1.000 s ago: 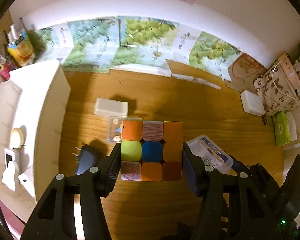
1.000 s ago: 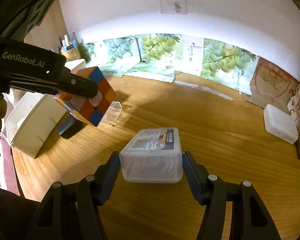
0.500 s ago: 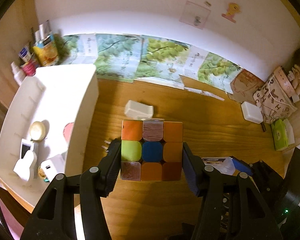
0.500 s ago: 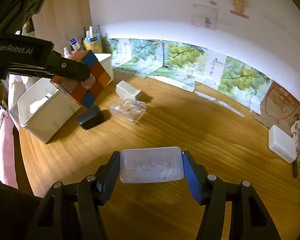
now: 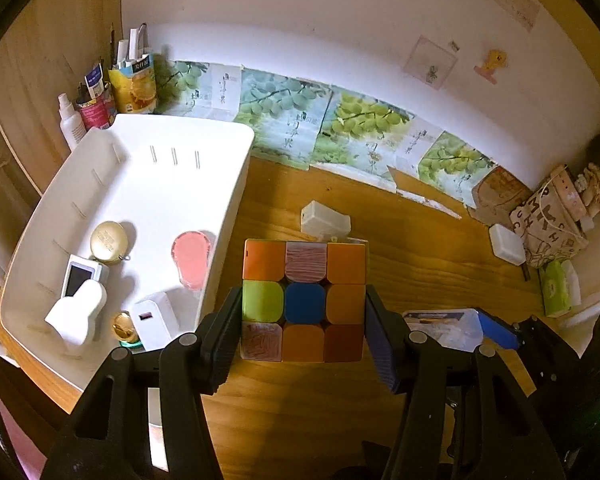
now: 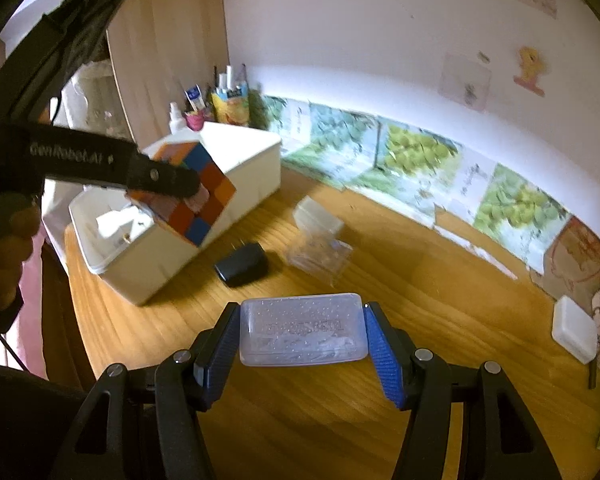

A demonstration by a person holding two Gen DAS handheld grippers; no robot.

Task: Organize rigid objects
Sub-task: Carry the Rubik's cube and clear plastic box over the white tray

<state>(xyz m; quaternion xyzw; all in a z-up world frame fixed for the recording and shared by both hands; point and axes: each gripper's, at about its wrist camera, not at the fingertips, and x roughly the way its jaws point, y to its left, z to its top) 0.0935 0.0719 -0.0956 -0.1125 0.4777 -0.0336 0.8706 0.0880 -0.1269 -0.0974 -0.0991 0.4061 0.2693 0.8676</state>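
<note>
Midway: my left gripper [image 5: 304, 320] clamps the puzzle cube [image 5: 304, 300] beside the white bin [image 5: 112, 184] at the desk's left edge, right gripper [image 6: 303, 338] grips the clear box [image 6: 303, 330]; charger [image 6: 242, 265] and others remain.

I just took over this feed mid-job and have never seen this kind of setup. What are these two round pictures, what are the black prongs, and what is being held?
There is no robot here: a person carries a hand-held gripper in each hand, each with a fisheye camera looking along its two fingers. The black prongs are those fingers.

In the left wrist view, the left hand-held gripper clamps a colour puzzle cube beside a white bin that already holds small items.

In the right wrist view, the right hand-held gripper clamps a clear plastic box; the left one with the cube shows at upper left.

On the wooden desk lie a black charger, a small clear case and a white box.
</note>
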